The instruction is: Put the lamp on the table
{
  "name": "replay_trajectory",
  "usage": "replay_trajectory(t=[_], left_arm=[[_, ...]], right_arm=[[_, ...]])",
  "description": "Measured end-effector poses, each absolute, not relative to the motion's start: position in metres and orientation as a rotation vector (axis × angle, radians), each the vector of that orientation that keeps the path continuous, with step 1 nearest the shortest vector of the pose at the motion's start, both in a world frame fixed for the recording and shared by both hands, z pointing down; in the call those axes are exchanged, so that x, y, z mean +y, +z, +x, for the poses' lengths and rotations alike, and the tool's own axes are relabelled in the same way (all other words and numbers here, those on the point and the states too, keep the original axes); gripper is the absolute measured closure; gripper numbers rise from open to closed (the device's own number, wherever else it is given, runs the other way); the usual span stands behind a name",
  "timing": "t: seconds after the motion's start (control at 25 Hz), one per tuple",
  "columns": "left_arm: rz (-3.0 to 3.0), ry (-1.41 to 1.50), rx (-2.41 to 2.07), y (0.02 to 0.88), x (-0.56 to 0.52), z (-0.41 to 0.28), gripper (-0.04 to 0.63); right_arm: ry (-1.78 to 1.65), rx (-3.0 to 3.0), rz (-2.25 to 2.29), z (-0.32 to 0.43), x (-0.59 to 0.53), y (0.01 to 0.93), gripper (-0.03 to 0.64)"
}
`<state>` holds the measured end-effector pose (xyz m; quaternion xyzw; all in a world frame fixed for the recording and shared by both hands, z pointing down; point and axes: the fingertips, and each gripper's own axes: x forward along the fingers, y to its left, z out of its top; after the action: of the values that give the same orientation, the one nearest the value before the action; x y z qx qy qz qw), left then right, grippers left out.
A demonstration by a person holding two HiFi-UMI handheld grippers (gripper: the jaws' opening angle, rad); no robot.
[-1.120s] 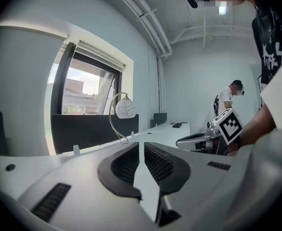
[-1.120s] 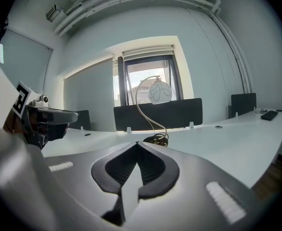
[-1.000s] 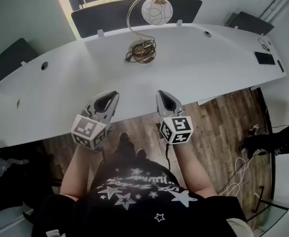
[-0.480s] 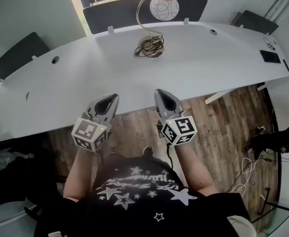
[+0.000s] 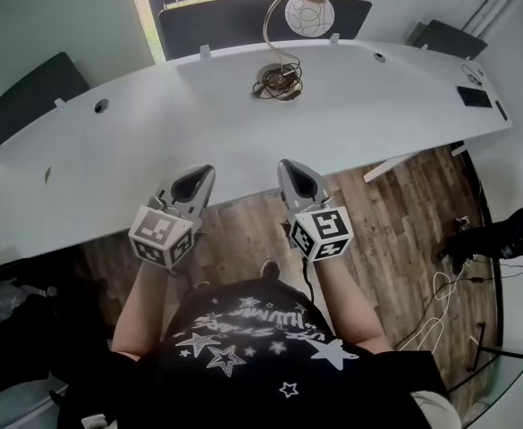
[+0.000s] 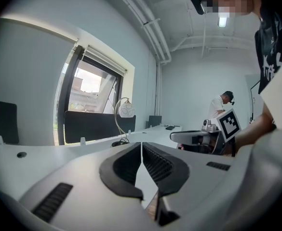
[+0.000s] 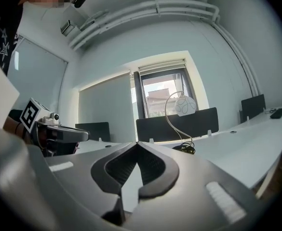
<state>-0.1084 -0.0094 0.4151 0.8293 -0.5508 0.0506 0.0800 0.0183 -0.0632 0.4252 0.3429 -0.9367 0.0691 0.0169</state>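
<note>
A lamp [image 5: 283, 34] with a curved gold stem, a round white patterned shade and a coiled cord at its base stands on the far side of the long white table [image 5: 154, 150]. The same lamp [image 6: 123, 117] shows in the left gripper view, and the lamp [image 7: 179, 114] in the right gripper view, well ahead of the jaws. My left gripper [image 5: 200, 170] and right gripper [image 5: 290, 166] hover side by side at the table's near edge, both shut with nothing between the jaws and far from the lamp.
Dark partition panels [image 5: 252, 16] stand behind the table by a window. A small black device [image 5: 474, 96] lies at the table's right end. Wooden floor [image 5: 395, 231] shows below the near edge, with cables [image 5: 440, 284] and another person's arm [image 5: 511, 235] at the right.
The head view has drifted, so the lamp and table sit a little further right and higher in the frame. Both grippers keep their places at the table's near edge.
</note>
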Motion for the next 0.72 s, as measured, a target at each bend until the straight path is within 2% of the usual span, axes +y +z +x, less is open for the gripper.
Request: replay_trajectory(t=[0.72], left_arm=[[2.604, 0.147, -1.438, 0.426, 0.041, -0.153, 0.58]], right_arm=[[0.278, -2.648, 1.303, -0.007, 0.015, 0.457, 0.617]])
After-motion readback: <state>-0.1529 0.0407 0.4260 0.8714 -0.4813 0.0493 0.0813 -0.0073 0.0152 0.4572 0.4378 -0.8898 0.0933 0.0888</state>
